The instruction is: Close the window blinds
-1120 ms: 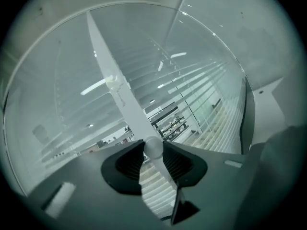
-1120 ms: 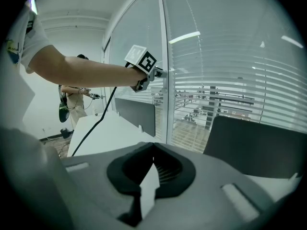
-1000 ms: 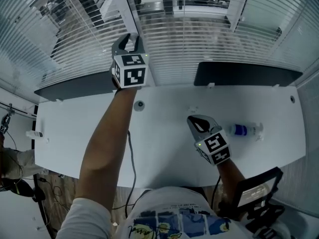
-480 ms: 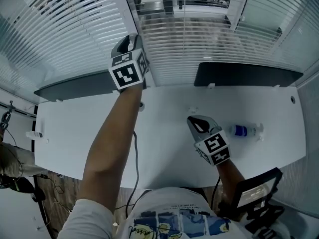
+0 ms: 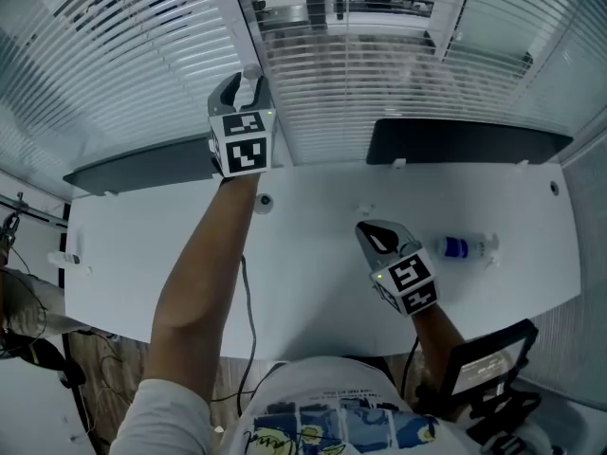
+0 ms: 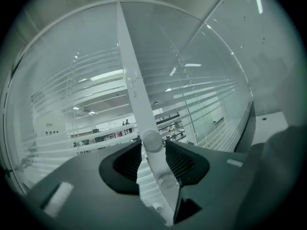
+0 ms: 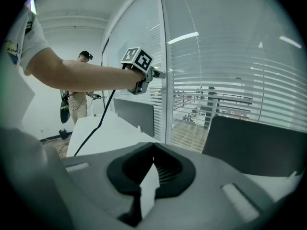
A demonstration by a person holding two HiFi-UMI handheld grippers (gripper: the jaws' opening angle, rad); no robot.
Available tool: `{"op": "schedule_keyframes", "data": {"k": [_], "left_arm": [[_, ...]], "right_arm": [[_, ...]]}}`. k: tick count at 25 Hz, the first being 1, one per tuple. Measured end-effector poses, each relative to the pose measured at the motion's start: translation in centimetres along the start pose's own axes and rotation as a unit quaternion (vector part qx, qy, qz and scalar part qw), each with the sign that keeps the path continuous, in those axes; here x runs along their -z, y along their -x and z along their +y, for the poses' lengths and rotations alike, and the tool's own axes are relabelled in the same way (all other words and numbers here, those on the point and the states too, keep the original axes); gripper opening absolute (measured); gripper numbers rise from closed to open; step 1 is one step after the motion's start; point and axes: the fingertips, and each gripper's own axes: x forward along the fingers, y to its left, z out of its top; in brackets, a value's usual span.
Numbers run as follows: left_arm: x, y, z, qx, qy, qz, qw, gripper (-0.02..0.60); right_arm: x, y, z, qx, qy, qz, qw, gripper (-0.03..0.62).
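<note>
Step in hand: the left gripper (image 5: 242,80) is raised to the white window post (image 5: 237,17) between the left blinds (image 5: 123,55) and the middle blinds (image 5: 379,74). In the left gripper view a small round knob (image 6: 152,140) on that post sits right between the fingers. They have just been opening and now stand spread, a sliver clear of the knob on each side, not pinching it. This reads as a regrip between turns of a tilt knob; which set it drives I can't tell. The left blinds' slats look mostly tilted over and the middle blinds let the outside show through, so the task is likely only part done. To do it well, keep the gripper square to the post with the knob centred, close firmly on its rim before rolling the wrist, turn one way only, then let go and reset. The knob looks small and smooth, so a shallow pinch would probably slip. Watch the slats and stop once they overlap. The right gripper (image 5: 368,231) hangs idle low over the white surface (image 5: 171,245), fingers pressed together on nothing, with a bottle (image 5: 462,247) just beside it. It is best left there.
</note>
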Motion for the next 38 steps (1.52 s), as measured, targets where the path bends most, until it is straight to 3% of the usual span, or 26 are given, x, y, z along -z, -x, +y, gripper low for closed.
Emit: {"op": "schedule_keyframes", "data": {"k": [5,10,18,25,30,36,38], "left_arm": [[0.7,0.7,-1.7,0.012,-0.107,0.008,0.9942,0.164],[1.6,0.9,-2.6,0.02,-0.214,0.013,0.9765,0.164],[1.2,0.1,-2.3,0.025,-0.38,0.008,0.9246,0.164],[0.4,-1.1,-2.6,0.035,-0.501,0.003,0.8646,0.164],[0.5,-1.9,-2.8,0.035,-0.558,0.0,0.8291,0.164],[1.0,-2.7,-3.3,0.043,-0.603,0.008,0.7963,0.164],[1.1,-2.8,-3.4,0.042,-0.611,0.009,0.7908,0.157]], "right_arm": [[0.0,0.0,0.0,0.0,0.001,-0.002,1.0,0.003],[0.2,0.0,0.2,-0.002,0.001,0.0,1.0,0.003],[0.2,-0.1,0.2,-0.001,0.001,0.002,1.0,0.003],[0.1,0.0,-0.2,0.005,-0.001,-0.001,1.0,0.003],[0.3,0.1,-0.6,0.009,-0.003,-0.001,1.0,0.003],[0.4,0.3,-0.7,0.011,-0.006,-0.003,1.0,0.003],[0.4,0.4,-0.8,0.011,-0.007,-0.003,1.0,0.003]]}}
